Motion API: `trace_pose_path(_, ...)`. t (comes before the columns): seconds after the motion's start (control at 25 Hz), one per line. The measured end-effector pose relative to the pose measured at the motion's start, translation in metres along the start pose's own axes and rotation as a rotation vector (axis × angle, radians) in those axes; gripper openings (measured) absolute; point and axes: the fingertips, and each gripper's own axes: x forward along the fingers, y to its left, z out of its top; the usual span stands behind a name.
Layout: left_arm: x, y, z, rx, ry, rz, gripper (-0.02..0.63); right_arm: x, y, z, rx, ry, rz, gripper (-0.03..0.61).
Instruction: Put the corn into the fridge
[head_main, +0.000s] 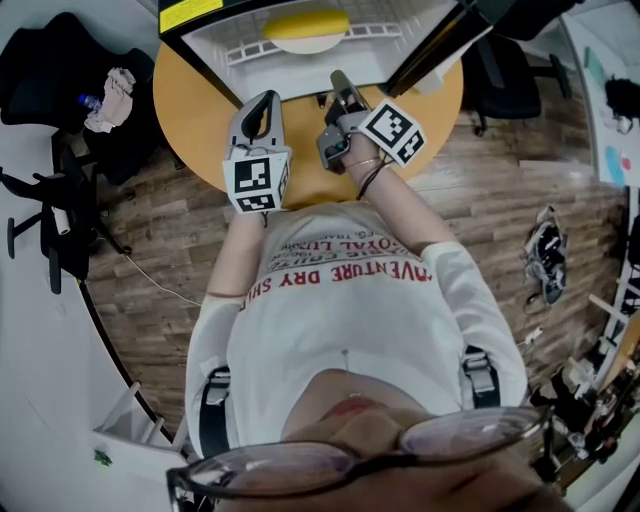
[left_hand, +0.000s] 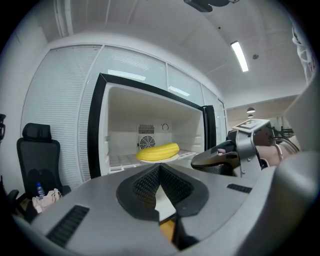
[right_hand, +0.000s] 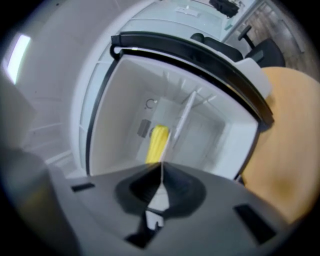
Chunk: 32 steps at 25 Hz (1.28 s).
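Observation:
The yellow corn (head_main: 306, 24) lies on a white plate (head_main: 300, 45) on the shelf inside the open small fridge (head_main: 200, 42), which stands on a round wooden table (head_main: 190, 110). In the left gripper view the corn (left_hand: 157, 151) is straight ahead, in front of the fridge's back fan. The right gripper view is rolled and blurred and shows the corn (right_hand: 158, 142) deep inside. My left gripper (head_main: 268, 100) and right gripper (head_main: 340, 85) hover over the table just outside the fridge opening, side by side. Both are shut with nothing between the jaws. The right gripper (left_hand: 225, 157) also shows in the left gripper view.
The fridge door (head_main: 440, 45) stands swung open to the right. A black office chair (head_main: 50, 70) with a cloth and a bottle on it is at the left, another chair (head_main: 500, 70) at the right. Shoes (head_main: 545, 250) lie on the wooden floor.

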Motion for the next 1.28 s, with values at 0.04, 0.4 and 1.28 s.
trace_pose_path(0.04,-0.001,-0.004,0.002,-0.002,-0.003,0.001,0.025,-0.004,-0.001,0.000,-0.020,0.002,0.006,0.034)
trace_pose_path(0.4,-0.012,-0.031,0.004,-0.026,-0.003,0.033,0.026,-0.048,-0.003,0.006,-0.387,0.046,0.045,0.031)
trace_pose_path(1.28,-0.039,-0.050,-0.024,-0.021,0.040,0.080,0.026,-0.089,0.007,-0.004,-1.298,0.166,0.221,0.030)
